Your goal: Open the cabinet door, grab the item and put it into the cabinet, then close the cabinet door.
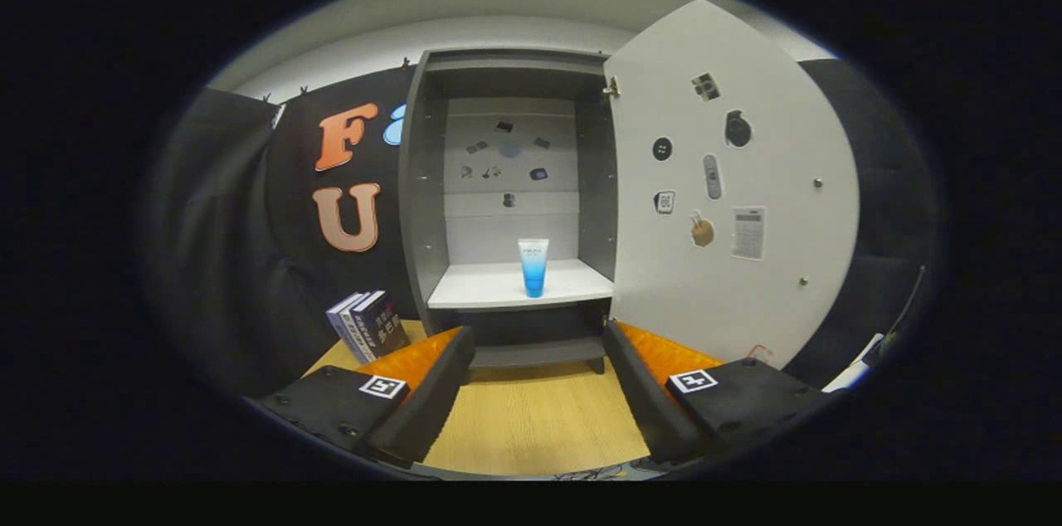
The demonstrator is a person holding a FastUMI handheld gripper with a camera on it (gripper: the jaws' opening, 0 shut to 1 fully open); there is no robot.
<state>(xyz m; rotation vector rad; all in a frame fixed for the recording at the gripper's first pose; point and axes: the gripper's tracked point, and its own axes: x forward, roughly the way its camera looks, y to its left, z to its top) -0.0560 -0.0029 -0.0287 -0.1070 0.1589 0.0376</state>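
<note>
Grey and boxy, the tall cabinet [506, 202] stands at the far edge of the pale wooden tabletop [531, 418] with its white sticker-dotted door [730, 186] swung wide open to the right. On its white shelf [498, 285], near the front edge, a blue-and-white tube [533, 266] stands upright on its cap. The gripper [538, 356] hangs before the cabinet, its fingers spread wide apart and holding nothing. Two dark-covered books [369, 325] lean just beside the cabinet's left foot.

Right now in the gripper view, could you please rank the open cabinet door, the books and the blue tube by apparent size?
1. cabinet door
2. books
3. blue tube
The open gripper holds nothing.
</note>
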